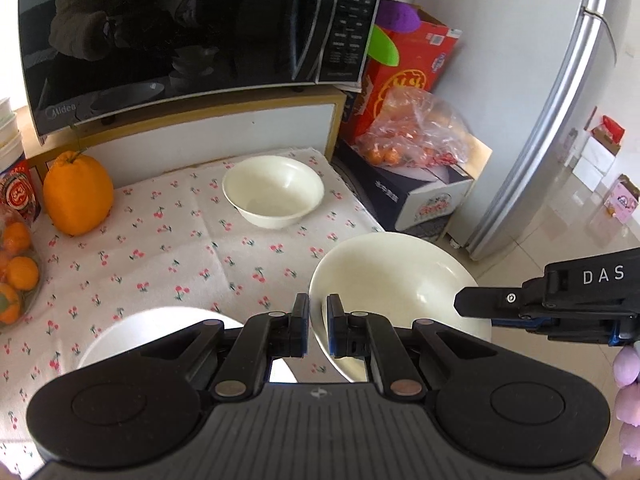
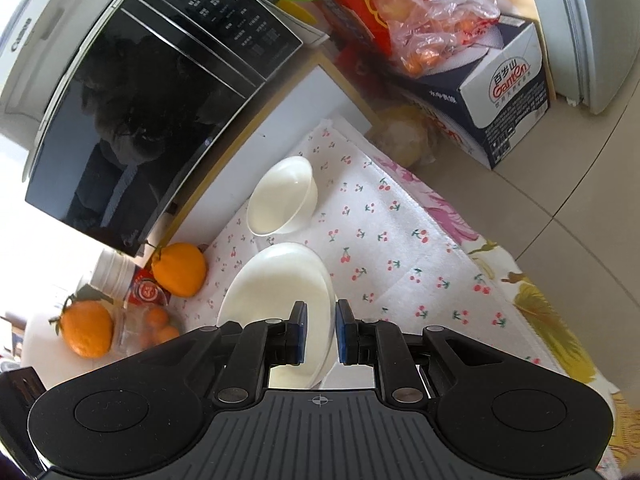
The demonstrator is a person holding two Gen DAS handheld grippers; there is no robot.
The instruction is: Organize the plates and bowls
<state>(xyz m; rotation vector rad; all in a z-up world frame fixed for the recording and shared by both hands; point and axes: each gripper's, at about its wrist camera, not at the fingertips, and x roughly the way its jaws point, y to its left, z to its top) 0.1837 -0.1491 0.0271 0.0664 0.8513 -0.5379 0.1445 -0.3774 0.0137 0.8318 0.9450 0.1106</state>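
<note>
Both grippers pinch one white plate: left gripper (image 1: 318, 330) on its near rim, right gripper (image 2: 320, 334) opposite. Lifted plate (image 1: 394, 280) overhangs the table's (image 1: 160, 248) right edge. Only the right view shows its underside. Bowl (image 1: 273, 190) sits near the back edge; another white dish (image 1: 160, 330) is half hidden.

Bright daylight, fisheye-warped edges, dark corner vignetting

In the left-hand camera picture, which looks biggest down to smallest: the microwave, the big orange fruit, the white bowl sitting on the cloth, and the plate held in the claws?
1. microwave
2. plate, though nearness to the camera inflates it
3. white bowl
4. orange fruit
</note>
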